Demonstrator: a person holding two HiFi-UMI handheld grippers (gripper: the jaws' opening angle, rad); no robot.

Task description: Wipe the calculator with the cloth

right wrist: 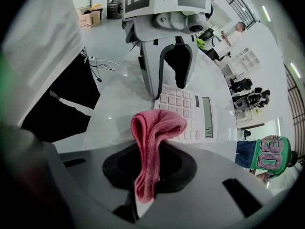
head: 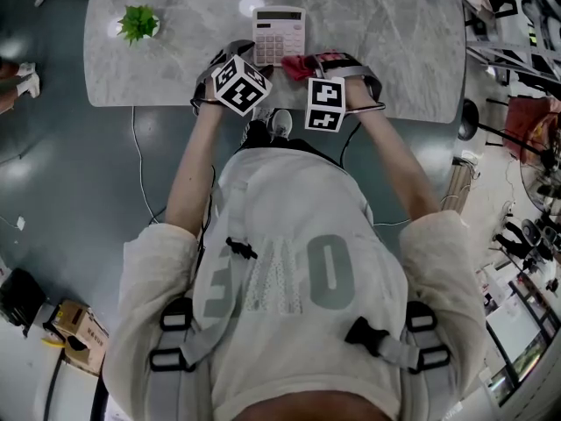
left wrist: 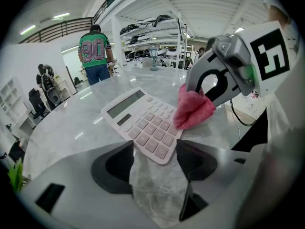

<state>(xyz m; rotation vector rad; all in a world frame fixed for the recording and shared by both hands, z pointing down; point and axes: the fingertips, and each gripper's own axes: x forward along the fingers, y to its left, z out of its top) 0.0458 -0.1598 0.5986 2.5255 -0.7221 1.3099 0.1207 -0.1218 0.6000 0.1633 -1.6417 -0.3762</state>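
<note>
Near the worktop edge in the head view: calculator flat, flanked closely for a two-handed wipe. Through the left gripper view: released, straddling the near corner, probably to stop sliding. Through the right gripper view: clenched on the folded cloth, poised at the keys.
</note>
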